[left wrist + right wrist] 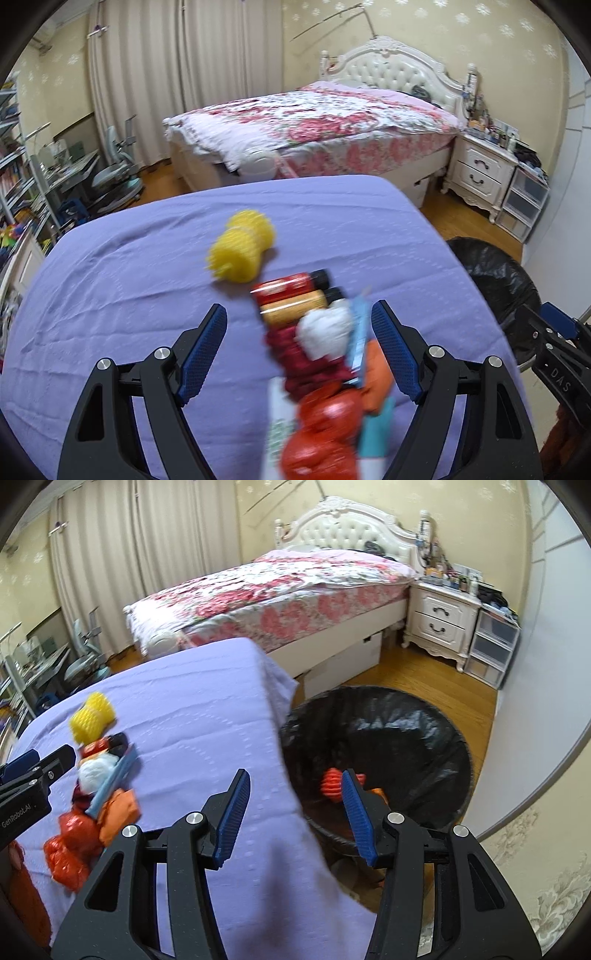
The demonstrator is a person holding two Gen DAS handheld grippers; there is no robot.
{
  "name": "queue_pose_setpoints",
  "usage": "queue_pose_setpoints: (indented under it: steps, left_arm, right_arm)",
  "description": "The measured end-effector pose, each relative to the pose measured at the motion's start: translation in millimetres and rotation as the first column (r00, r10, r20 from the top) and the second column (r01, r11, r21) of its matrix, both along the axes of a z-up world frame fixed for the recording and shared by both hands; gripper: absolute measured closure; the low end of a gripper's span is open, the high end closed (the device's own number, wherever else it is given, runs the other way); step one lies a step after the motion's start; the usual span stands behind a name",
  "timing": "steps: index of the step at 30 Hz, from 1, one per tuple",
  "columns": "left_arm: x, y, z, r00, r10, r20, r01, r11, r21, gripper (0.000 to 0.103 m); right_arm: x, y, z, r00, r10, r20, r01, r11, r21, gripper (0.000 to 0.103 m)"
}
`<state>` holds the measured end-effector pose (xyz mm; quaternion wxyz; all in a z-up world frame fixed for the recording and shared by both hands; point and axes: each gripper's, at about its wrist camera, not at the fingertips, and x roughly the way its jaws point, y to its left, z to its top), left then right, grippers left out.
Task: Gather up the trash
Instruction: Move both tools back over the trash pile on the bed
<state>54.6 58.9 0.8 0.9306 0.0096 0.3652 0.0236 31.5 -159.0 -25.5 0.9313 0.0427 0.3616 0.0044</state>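
**Both hand-held grippers spread wide; trash pile on table, bin to the right**

Left hand-held gripper point(299, 347) is spread wide with nothing pinched. Its blue pads flank the near end of a trash pile on the purple-covered table point(129, 295). Between and just ahead of the fingers lie a white crumpled wad point(327, 332), a dark red crumpled piece point(291, 354), a light blue wrapper point(360, 332), an orange wrapper point(376, 380) and a red-orange net bag point(325, 435). Whether either pad touches these items cannot be told; the near items are blurred. Just beyond the fingertips lie a red tube point(291, 286) and a yellow tube point(299, 308), side by side. Farther out, apart from the tubes, sits a yellow foam net point(242, 251).

Right hand-held gripper point(295, 805) is likewise spread and empty. It hangs over the table's right edge, with its right finger in front of a black-lined trash bin point(406, 731) standing on the floor beside the table. Inside the bin lies an orange-red net item point(332, 781). The pile lies well to the left of this gripper.
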Motion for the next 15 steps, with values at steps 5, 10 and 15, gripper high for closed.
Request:
queue_pose_setpoints:
  steps: [5, 10, 15]
  left_arm:
    - [-15, 39, -3, 0.997, 0.073, -0.001, -0.073, 0.997, 0.006, 0.025]
    - [-28, 72, -8, 0.991, 0.131, -0.006, -0.131, 0.991, 0.009, 0.025]
    - [-39, 100, -15, 0.983, 0.182, -0.017, -0.182, 0.983, 0.008, 0.025]
  right_arm:
    - [-4, 34, 1, 0.997, 0.080, -0.009, -0.080, 0.997, -0.011, 0.053]
    - [-10, 72, -1, 0.987, 0.158, -0.023, -0.159, 0.987, -0.031, 0.053]
    - [-19, 103, -2, 0.976, 0.216, -0.036, -0.218, 0.975, -0.041, 0.053]
